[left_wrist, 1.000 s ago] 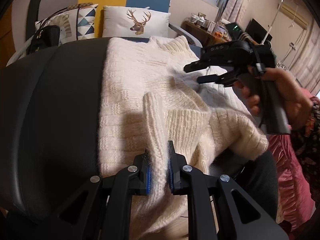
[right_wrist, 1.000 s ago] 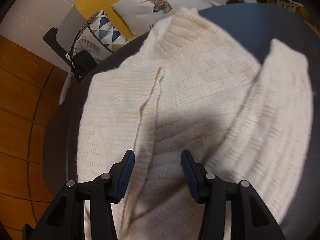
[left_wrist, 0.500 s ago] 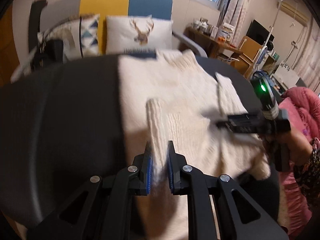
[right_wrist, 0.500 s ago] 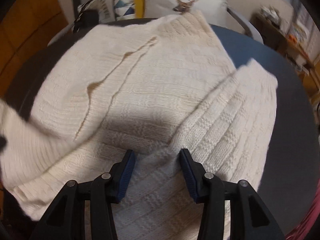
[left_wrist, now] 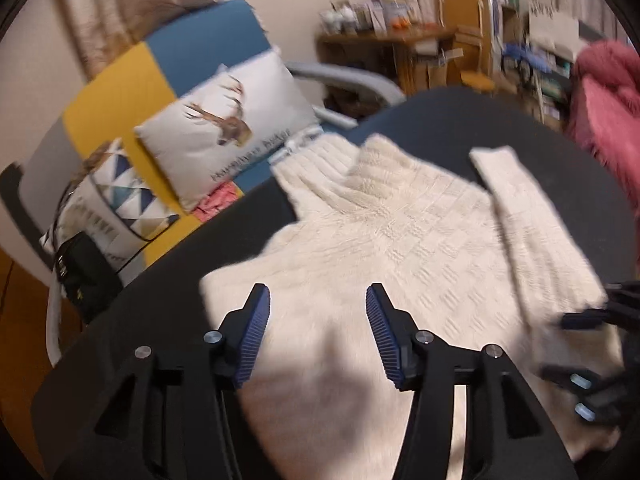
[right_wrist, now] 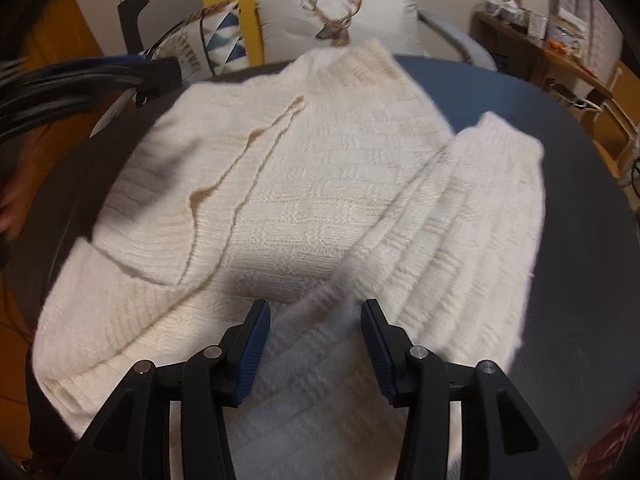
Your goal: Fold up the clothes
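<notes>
Cream knit sweater point(right_wrist: 320, 208) under both spread hand-held grippers; pink blanket point(left_wrist: 608, 92) left-view only.

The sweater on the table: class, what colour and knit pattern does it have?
The sweater is cream-white with a blocky basket-weave knit, clearest in the right wrist view.

A round dark table point(right_wrist: 580, 240) carries the work, its top smooth and matte, its curved edge showing on both sides. Spread directly on it lies a cream knitted sweater point(right_wrist: 304, 184), flat for the most part, its ribbed collar point(left_wrist: 320, 168) pointing toward the far rim. One sleeve point(right_wrist: 472, 216) lies folded in along the right side, its cuff up toward the collar, partly over the body and partly on the bare tabletop. On the left side a second layer of knit is folded over the body, leaving a raised wavy edge. Bare dark surface shows all around the sweater.
</notes>
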`<act>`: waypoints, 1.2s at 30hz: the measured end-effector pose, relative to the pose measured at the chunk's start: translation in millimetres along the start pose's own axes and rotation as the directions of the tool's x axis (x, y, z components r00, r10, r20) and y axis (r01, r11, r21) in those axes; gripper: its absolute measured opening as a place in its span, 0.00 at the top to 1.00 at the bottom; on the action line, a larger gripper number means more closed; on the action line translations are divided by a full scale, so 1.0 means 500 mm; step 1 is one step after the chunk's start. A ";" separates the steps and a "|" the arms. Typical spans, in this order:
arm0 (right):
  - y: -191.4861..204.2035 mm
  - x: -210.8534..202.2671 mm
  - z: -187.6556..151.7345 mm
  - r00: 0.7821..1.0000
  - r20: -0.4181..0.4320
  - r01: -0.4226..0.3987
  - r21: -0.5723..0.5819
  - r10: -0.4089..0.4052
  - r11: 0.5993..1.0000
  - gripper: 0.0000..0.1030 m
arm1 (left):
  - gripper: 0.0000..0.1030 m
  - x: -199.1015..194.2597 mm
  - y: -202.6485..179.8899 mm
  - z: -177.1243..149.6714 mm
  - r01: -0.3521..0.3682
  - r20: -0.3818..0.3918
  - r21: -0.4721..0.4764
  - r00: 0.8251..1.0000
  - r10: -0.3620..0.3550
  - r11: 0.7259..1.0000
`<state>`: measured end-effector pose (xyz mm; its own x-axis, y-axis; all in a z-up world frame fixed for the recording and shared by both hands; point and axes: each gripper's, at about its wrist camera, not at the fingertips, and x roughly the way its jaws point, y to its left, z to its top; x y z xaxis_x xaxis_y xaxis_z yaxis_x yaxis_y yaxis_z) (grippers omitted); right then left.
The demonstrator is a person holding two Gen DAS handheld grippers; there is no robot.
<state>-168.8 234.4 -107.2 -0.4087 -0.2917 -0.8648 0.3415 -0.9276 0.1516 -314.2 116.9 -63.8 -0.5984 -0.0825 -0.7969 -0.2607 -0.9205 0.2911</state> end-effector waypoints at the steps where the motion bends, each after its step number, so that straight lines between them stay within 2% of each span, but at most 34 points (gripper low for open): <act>1: 0.001 -0.015 -0.001 1.000 0.018 0.011 0.003 -0.011 1.000 0.53 | 0.48 0.037 -0.013 0.013 -0.017 -0.026 0.034 0.999 0.018 0.999; 3: 0.001 -0.032 0.000 0.998 0.027 0.051 0.001 -0.051 0.999 0.53 | 0.48 0.118 -0.031 0.027 -0.081 -0.085 0.134 0.992 0.093 0.988; 6: 0.008 -0.022 0.001 0.996 -0.009 0.091 -0.030 -0.091 0.995 0.53 | 0.47 0.218 -0.045 0.037 -0.160 -0.154 0.255 0.967 0.204 0.953; 8: 0.013 0.000 -0.003 0.993 -0.039 0.105 -0.058 -0.108 0.993 0.53 | 0.27 0.231 -0.044 0.029 -0.220 -0.070 0.291 0.966 0.250 0.931; 9: 0.015 0.017 -0.008 0.993 -0.065 0.095 -0.069 -0.100 0.993 0.53 | 0.28 0.234 -0.038 0.024 -0.204 -0.074 0.274 0.970 0.231 0.940; 10: 0.017 0.032 -0.012 0.993 -0.073 0.090 -0.074 -0.095 0.993 0.52 | 0.32 0.237 -0.032 0.018 -0.187 -0.077 0.257 0.974 0.213 0.948; 11: 0.019 0.046 -0.015 0.993 -0.076 0.087 -0.077 -0.093 0.993 0.51 | 0.42 0.239 -0.025 0.013 -0.169 -0.081 0.239 0.978 0.193 0.956; 13: 0.020 0.052 -0.015 0.994 -0.064 0.087 -0.076 -0.092 0.993 0.51 | 0.50 0.237 -0.013 0.007 -0.131 -0.100 0.199 0.983 0.153 0.971; 14: 0.020 0.053 -0.014 0.994 -0.063 0.086 -0.081 -0.091 0.993 0.52 | 0.63 0.237 -0.020 0.001 -0.142 -0.093 0.223 0.982 0.166 0.964; 15: 0.020 0.054 -0.014 0.994 -0.064 0.084 -0.087 -0.090 0.993 0.52 | 0.71 0.236 -0.036 -0.008 -0.167 -0.080 0.274 0.977 0.195 0.947; 17: 0.018 0.054 -0.015 0.994 -0.064 0.081 -0.098 -0.087 0.992 0.54 | 0.93 0.242 -0.088 -0.035 -0.279 -0.023 0.425 0.948 0.319 0.861; 19: 0.018 0.054 -0.016 0.994 -0.059 0.085 -0.111 -0.092 0.990 0.61 | 0.98 0.242 -0.107 -0.060 -0.337 0.005 0.473 0.925 0.380 0.814; 21: 0.016 0.052 -0.016 0.994 -0.052 0.090 -0.120 -0.097 0.989 0.70 | 0.98 0.221 -0.078 -0.060 -0.281 -0.050 0.379 0.945 0.323 0.882; 22: 0.013 0.051 -0.015 0.994 -0.047 0.093 -0.120 -0.099 0.988 0.76 | 0.98 0.212 -0.063 -0.060 -0.253 -0.076 0.332 0.953 0.293 0.909; 23: 0.010 0.049 -0.014 0.994 -0.042 0.097 -0.120 -0.102 0.988 0.79 | 0.98 0.205 -0.048 -0.060 -0.232 -0.104 0.304 0.956 0.274 0.924; 25: -0.002 0.045 -0.007 0.994 -0.027 0.100 -0.107 -0.104 0.989 0.90 | 0.98 0.187 -0.025 -0.079 -0.208 -0.151 0.262 0.956 0.252 0.942; 28: -0.019 0.036 0.013 0.994 0.000 0.105 -0.082 -0.106 0.991 1.00 | 0.98 0.152 0.011 -0.121 -0.172 -0.212 0.180 0.955 0.209 0.969; 32: -0.033 0.031 0.047 0.996 0.025 0.086 -0.052 -0.085 0.995 1.00 | 0.98 0.099 0.064 -0.206 -0.156 -0.290 -0.010 0.946 0.146 0.988; 36: -0.048 0.025 0.081 0.997 0.051 0.066 -0.023 -0.065 0.998 1.00 | 0.98 0.044 0.061 -0.303 -0.208 -0.305 -0.068 0.935 0.178 0.976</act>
<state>-216.4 243.5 -102.2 -0.4725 -0.2423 -0.8474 0.3329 -0.9393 0.0830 -220.6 29.0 -152.6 -0.3748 -0.3578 -0.8553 -0.0784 -0.9070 0.4138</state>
